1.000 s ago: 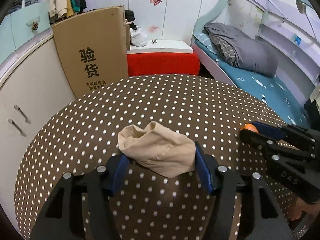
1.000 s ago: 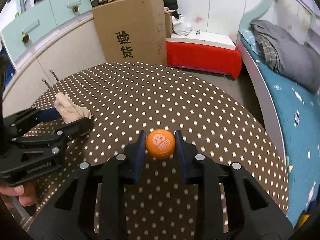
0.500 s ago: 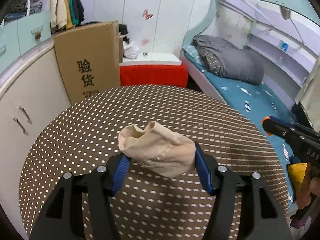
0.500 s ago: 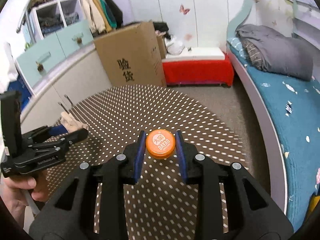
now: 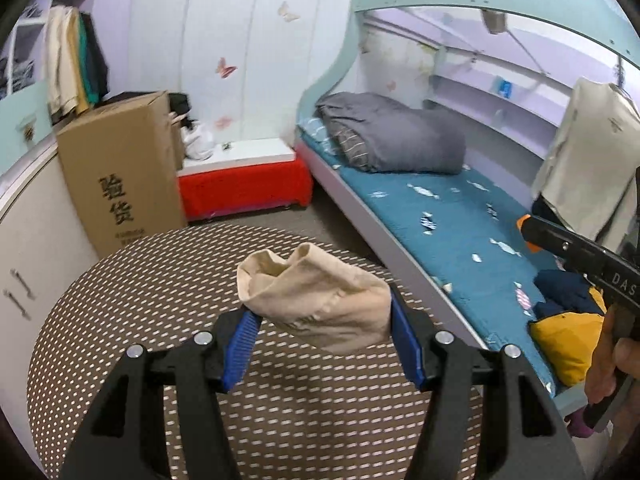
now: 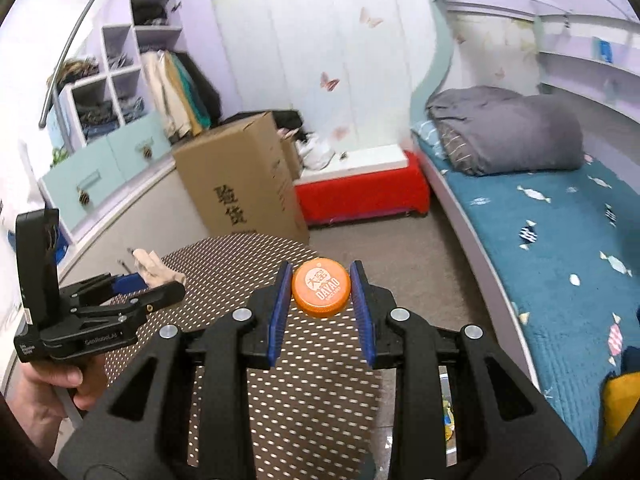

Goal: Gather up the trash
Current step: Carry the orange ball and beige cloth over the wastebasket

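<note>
My left gripper is shut on a crumpled beige paper wad and holds it well above the brown dotted round table. My right gripper is shut on an orange bottle cap printed DAYAO, held high over the table's far edge. The left gripper with the beige wad also shows at the left of the right wrist view. The right gripper's tip shows at the right of the left wrist view.
A tall cardboard box stands beyond the table by white cabinets. A red bench sits at the back. A bed with a blue cover and grey blanket runs along the right. Grey carpet lies between.
Both grippers have risen high above the table with their loads still held. The table now appears smaller and lower, and more of the room shows.
</note>
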